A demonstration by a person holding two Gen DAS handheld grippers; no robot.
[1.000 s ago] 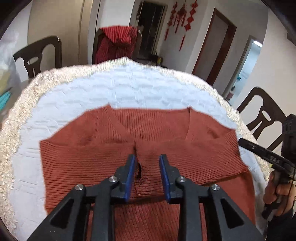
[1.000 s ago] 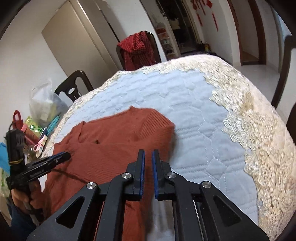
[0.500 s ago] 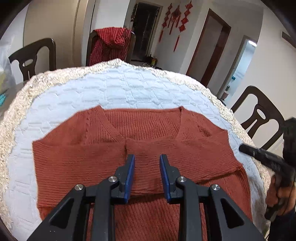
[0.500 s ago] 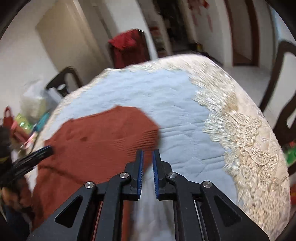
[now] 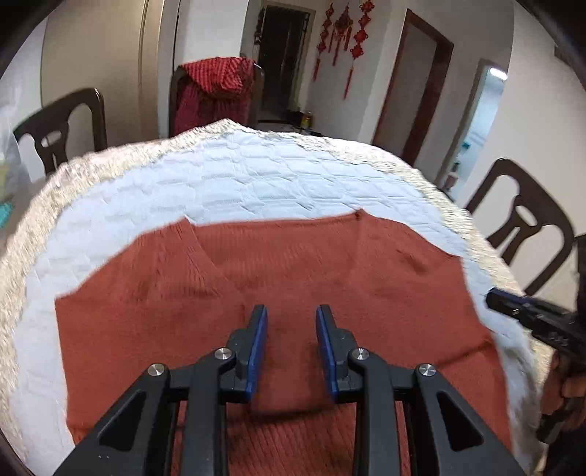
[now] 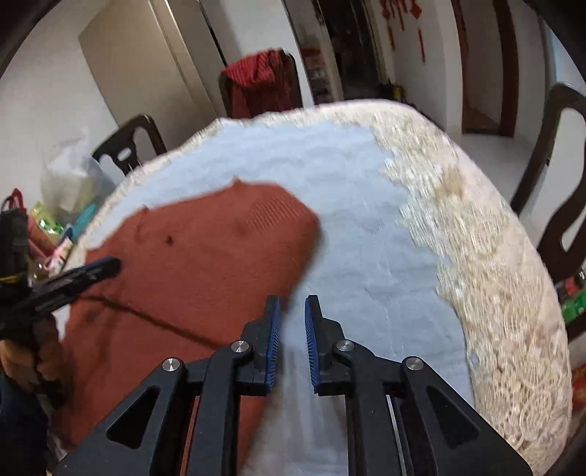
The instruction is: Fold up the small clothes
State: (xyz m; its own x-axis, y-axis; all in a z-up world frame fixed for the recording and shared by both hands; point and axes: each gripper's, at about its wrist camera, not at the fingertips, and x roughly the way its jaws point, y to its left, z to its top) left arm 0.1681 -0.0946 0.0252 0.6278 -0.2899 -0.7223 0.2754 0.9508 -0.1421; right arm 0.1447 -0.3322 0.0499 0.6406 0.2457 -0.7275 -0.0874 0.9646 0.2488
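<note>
Dining-room walls, dark doorways and red hanging ornaments [image 5: 342, 33] fill the top of the left view. Dark wooden chairs ring a round table [image 5: 256, 175] covered in a pale quilted cloth with a lace edge; one chair at the upper centre has a red garment [image 5: 216, 91] draped over it. Bags and colourful clutter [image 6: 62, 205] sit at the left edge of the right view.

A rust-orange knitted sweater [image 5: 256, 274] lies flat across the lower half of the table. The left claw [image 5: 291, 344] hovers over the sweater's middle at the bottom centre, blue pads apart, holding nothing. The right claw [image 6: 293, 344] is slightly parted and empty, over bare cloth at the bottom centre of its view, just beside the sweater's right edge.
</note>
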